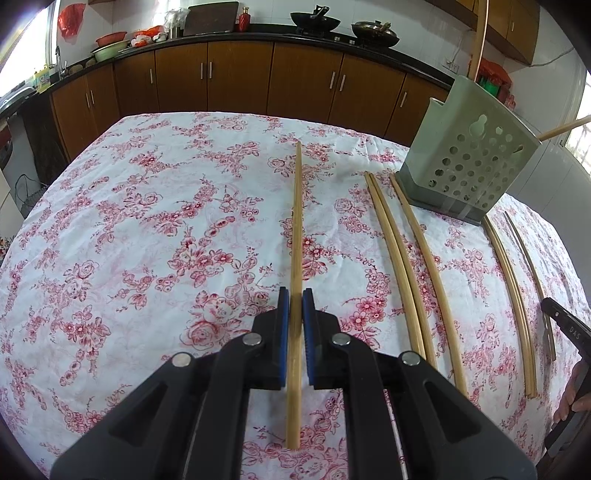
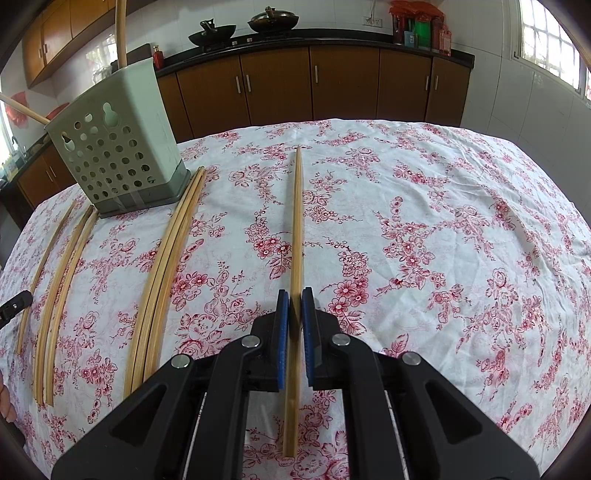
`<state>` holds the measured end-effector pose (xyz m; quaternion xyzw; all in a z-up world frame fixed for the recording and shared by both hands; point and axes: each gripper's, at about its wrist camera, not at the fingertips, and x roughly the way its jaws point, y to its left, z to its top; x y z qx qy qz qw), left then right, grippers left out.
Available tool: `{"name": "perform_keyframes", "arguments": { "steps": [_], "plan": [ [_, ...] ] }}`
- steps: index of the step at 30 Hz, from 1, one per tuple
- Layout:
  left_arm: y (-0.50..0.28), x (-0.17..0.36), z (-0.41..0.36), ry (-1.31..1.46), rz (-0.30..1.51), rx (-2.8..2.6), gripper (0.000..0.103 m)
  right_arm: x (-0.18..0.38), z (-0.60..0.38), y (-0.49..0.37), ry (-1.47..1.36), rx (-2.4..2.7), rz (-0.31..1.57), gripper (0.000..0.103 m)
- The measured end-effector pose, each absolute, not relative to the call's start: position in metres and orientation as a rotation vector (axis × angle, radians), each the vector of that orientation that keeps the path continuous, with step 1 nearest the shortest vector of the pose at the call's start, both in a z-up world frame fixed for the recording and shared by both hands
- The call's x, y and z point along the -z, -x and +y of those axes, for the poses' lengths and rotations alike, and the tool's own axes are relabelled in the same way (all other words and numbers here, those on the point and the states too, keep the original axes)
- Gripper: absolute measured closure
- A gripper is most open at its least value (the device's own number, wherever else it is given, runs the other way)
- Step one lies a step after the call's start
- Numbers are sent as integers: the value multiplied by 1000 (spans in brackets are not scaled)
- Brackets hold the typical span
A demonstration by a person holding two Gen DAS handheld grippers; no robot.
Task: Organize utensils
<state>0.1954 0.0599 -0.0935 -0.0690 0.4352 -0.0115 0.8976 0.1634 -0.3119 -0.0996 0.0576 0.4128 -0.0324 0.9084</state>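
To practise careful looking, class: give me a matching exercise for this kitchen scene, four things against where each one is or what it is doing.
1 left claw; 2 green holder; 3 wok; 4 loose chopsticks.
A on the back counter; B lying flat on the tablecloth; C closed on one chopstick; D standing upright.
Pairs: 1-C, 2-D, 3-A, 4-B.

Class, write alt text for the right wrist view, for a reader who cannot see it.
The right gripper is closed on a bamboo chopstick pointing away over a floral tablecloth. To its left more loose chopsticks lie beside a perforated green utensil holder that already has chopsticks in it.
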Motion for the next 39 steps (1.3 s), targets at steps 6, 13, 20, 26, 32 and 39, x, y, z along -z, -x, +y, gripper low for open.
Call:
{"name": "perform_keyframes", "arguments": {
  "steps": [6,13,20,26,32,39],
  "plan": [
    [-195,94,61,150,900,26,93,100,-312,-163,-120,66,852,94],
    [-194,94,60,141,899,22,93,99,-312,-163,-123,66,851,94],
    [-181,94,60,122,897,25,94,99,-312,-157,-127,59,850,95],
    [-178,65,62,98,825,13,95,66,-313,-148,-112,63,758,95],
    [-170,-14,72,162,613,39,95,6,-314,-139,-122,54,591,95],
    [-174,-59,74,189,526,56,95,-26,-312,-140,-139,30,502,95]
  ]
}}
